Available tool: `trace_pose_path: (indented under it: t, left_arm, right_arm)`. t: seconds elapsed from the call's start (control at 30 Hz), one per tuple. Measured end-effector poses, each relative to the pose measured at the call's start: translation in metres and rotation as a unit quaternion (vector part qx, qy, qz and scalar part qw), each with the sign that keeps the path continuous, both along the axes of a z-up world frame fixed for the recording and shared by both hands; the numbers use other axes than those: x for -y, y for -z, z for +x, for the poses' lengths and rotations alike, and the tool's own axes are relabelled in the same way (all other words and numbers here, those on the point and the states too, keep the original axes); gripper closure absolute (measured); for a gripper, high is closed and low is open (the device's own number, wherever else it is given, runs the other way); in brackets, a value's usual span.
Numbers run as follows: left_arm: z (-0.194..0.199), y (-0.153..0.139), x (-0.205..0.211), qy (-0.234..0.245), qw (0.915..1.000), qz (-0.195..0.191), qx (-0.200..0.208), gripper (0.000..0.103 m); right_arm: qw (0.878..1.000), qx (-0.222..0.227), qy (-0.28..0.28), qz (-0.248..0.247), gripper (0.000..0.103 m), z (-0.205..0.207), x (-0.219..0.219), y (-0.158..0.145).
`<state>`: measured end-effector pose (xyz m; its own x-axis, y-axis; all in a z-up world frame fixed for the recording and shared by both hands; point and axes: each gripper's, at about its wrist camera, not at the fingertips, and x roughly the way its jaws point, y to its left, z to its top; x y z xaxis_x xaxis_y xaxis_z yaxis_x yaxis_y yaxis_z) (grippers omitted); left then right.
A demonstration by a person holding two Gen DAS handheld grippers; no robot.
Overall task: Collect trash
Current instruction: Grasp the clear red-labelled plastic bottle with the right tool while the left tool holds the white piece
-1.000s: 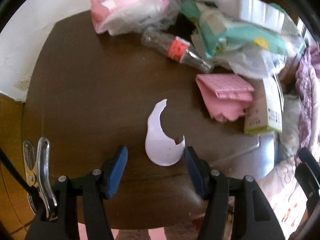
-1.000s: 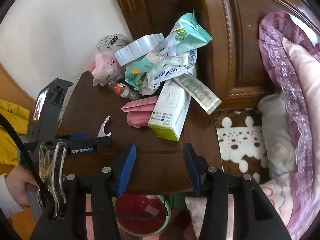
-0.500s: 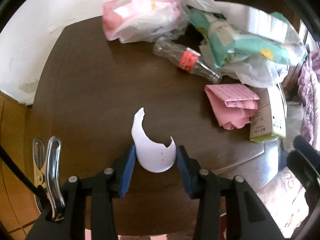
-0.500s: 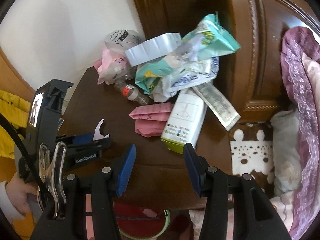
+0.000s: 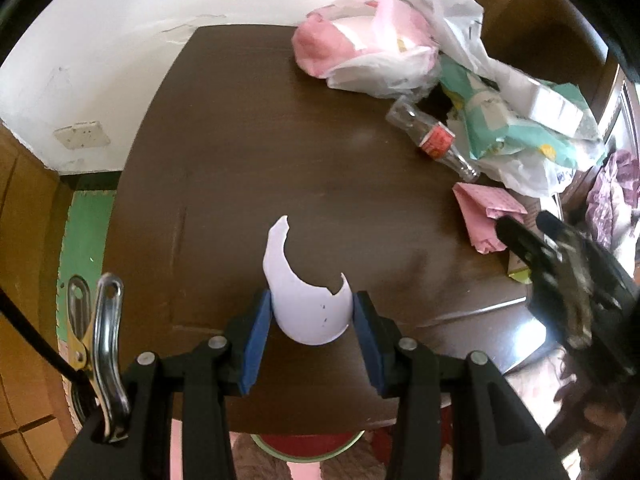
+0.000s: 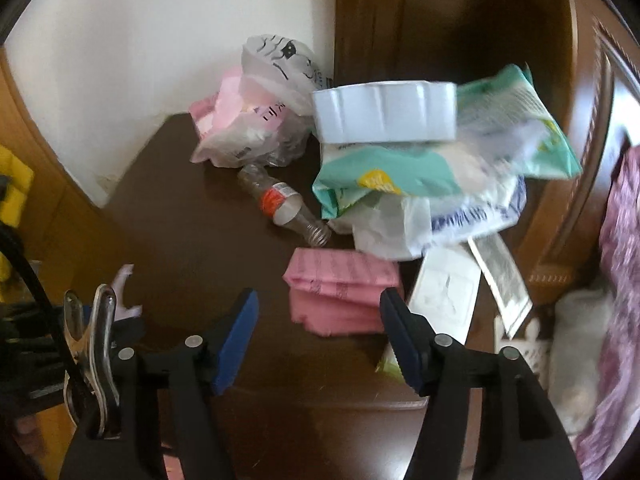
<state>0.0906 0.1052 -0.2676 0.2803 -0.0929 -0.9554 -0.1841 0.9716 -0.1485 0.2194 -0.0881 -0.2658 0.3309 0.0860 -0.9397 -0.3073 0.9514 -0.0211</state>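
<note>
Left gripper has its 2 blue pads clamped on a torn white plastic shard, one pad on each curved edge, with the dark wooden tabletop behind it. Whether the shard has cleared the wood cannot be told. Right gripper has just been opening and now stands wide apart with nothing between its pads, aimed at the folded pink paper lying flat near the tabletop's front edge.

To carry the shard well, the left grip should stay even and light enough that the thin curve does not buckle and spring out, and the piece should travel straight to the red bin that peeks out below the tabletop's near edge. For the pink paper, the right pads would do best to straddle the thick folded stack and close low on it, since the sheets look loose.

Only the left view shows the bin and the pads pressing on the shard. Only the right view shows the open gripper lined up on the paper, plus the full pile behind: clear bottle, teal packet and white tray.
</note>
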Motion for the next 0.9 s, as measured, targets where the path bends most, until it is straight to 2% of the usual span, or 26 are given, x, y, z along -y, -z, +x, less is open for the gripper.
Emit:
trace_pose_path:
  t: [0.17,0.37,0.43,0.5,0.53,0.57,0.63,0.67,0.9]
  left_arm:
    - [-0.005,0.000,-0.009,0.000,1.0000,-0.009,0.003,0.059]
    - [-0.002,0.002,-0.019,0.003,0.9999,-0.016,0.001,0.059]
    - [-0.003,0.003,-0.022,0.003,0.9998,-0.019,0.001,0.059]
    - [-0.003,0.002,-0.025,0.005,0.9998,-0.020,0.003,0.059]
    - [-0.003,0.001,-0.026,0.006,0.9998,-0.020,0.003,0.059]
    - [-0.002,0.001,-0.026,0.007,0.9998,-0.020,0.004,0.059]
    - [-0.002,0.000,-0.027,0.007,0.9998,-0.020,0.003,0.059]
    - [-0.002,0.000,-0.028,0.007,0.9998,-0.020,0.003,0.059]
    - [-0.004,-0.003,-0.035,0.007,0.9997,-0.024,0.002,0.059]
  right_arm:
    - [0.997,0.014,-0.021,-0.069,0.038,0.009,-0.011,0.021]
    - [0.994,0.019,-0.037,-0.103,0.038,0.020,-0.019,0.037]
    - [0.993,0.011,-0.036,-0.109,0.047,0.024,-0.020,0.043]
    - [0.993,0.001,-0.027,-0.112,0.069,0.028,-0.018,0.049]
    - [0.994,-0.001,-0.024,-0.111,0.074,0.028,-0.018,0.050]
    - [0.994,-0.004,-0.021,-0.110,0.088,0.030,-0.017,0.052]
    - [0.994,-0.008,-0.012,-0.104,0.094,0.030,-0.014,0.052]
    - [0.995,-0.010,-0.010,-0.098,0.102,0.030,-0.013,0.051]
    - [0.998,-0.052,-0.025,-0.020,0.102,0.018,-0.011,0.046]
